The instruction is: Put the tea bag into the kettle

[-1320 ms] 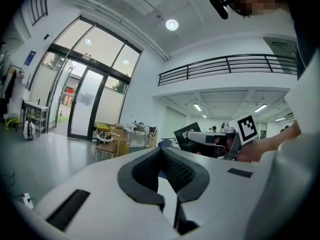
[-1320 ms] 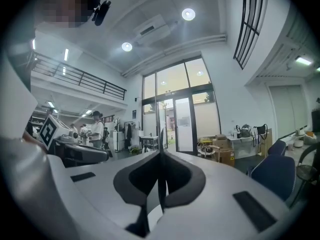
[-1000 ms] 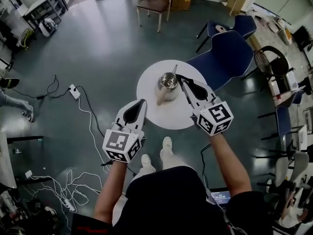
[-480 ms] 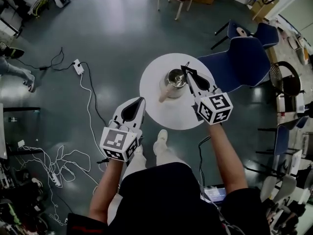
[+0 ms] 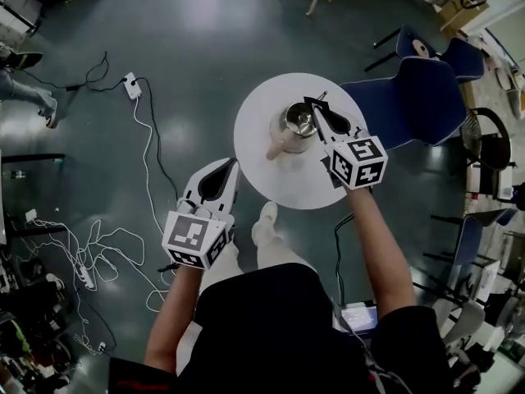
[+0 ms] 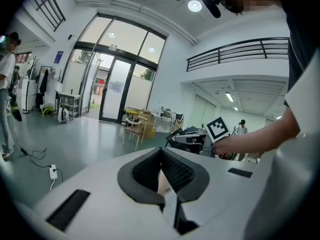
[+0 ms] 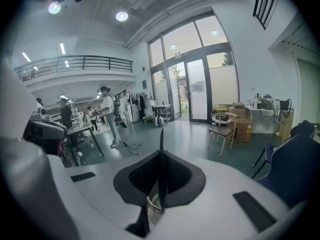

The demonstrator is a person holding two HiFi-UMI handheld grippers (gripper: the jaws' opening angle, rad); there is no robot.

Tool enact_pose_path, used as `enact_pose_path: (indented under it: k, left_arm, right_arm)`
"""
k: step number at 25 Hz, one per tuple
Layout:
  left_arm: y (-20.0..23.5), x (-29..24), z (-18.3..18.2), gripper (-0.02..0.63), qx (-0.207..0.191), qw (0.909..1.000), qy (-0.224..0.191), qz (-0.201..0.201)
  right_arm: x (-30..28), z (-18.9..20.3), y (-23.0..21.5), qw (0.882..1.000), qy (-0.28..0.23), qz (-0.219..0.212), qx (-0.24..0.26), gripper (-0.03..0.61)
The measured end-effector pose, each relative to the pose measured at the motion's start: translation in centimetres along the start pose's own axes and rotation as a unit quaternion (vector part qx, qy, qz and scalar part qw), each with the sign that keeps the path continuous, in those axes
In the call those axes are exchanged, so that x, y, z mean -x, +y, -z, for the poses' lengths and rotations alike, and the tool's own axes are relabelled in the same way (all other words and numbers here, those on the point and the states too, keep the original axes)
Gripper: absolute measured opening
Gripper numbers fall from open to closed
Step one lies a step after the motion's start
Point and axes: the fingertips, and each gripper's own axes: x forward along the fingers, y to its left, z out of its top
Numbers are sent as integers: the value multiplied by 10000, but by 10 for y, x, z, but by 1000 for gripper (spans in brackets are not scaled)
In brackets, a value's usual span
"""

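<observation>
Right gripper [image 5: 311, 103] has crept over the shiny open steel kettle [image 5: 297, 122] at centre-frame, jaws pinched on the thin dark tea bag [image 7: 161, 136], so centre, dip, then release; left gripper [image 5: 234, 164] idles closed, empty, lower left.

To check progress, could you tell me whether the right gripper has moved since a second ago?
Yes. The right gripper has moved forward, farther in over the round white table and closer to the steel kettle.

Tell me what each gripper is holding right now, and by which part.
Left gripper: jaws together, nothing in them. Right gripper: jaws together over the kettle; no tea bag shows, so cannot tell if it holds anything.
</observation>
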Motion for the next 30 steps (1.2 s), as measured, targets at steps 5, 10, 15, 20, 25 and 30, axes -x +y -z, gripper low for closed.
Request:
enact_pose_path:
  k: [5, 10, 15, 20, 25, 30]
  left_arm:
    - [-5, 1, 15, 15, -126, 9998, 155, 14]
    - [-12, 4, 23, 15, -12, 9997, 228, -57]
    - [-13, 6, 33, 15, -90, 9991, 423, -19]
    - [-10, 5, 28, 15, -84, 9997, 233, -30]
    - [-4, 1, 29, 15, -114, 9991, 367, -179]
    - [-4, -1, 35, 15, 30, 9989, 438, -164]
  right_arm:
    - [-18, 15, -3, 9997, 240, -70, 27, 18]
    - [-30, 32, -7, 9984, 540, -149, 83, 18]
    - [-40, 42, -7, 9966, 764, -161, 252, 18]
    - [-48, 54, -6, 9941, 992, -195, 394, 18]
    - [-58, 65, -8, 9906, 1252, -239, 501, 18]
    - [-67, 75, -9, 9859, 1521, -275, 642, 18]
